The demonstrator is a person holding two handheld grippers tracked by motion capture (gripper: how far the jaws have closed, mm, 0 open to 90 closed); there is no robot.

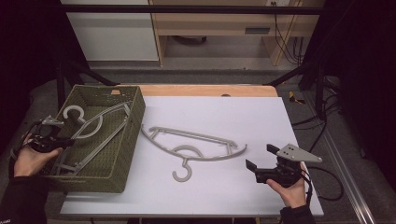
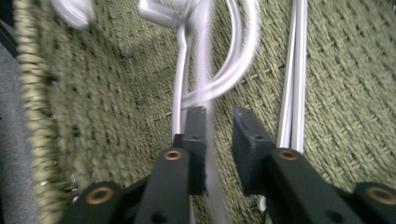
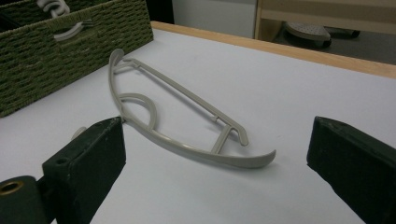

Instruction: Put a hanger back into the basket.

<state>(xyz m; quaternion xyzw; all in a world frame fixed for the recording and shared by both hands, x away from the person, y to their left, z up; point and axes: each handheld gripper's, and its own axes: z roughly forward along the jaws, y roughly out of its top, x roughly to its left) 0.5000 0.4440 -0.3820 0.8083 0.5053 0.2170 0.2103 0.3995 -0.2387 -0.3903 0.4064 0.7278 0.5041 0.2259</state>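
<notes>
Left gripper (image 2: 219, 121) fingers slightly parted astride the light, stiff, slick hanger (image 1: 91, 128) inside the basket (image 1: 128, 140), right gripper (image 1: 261, 161) wide open beside it—grip the thin bar.

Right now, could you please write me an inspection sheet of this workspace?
Surface: white table top, wooden edge at the far side.
Job's things: one grey hanger in the green woven basket; second hanger flat on the table.
Clutter: nothing seen.
Grippers: left gripper over the basket, jaws slightly apart around a hanger bar; right gripper open, empty.
Cables: black cable trailing from the right gripper.
Surroundings: wooden shelving behind.
</notes>
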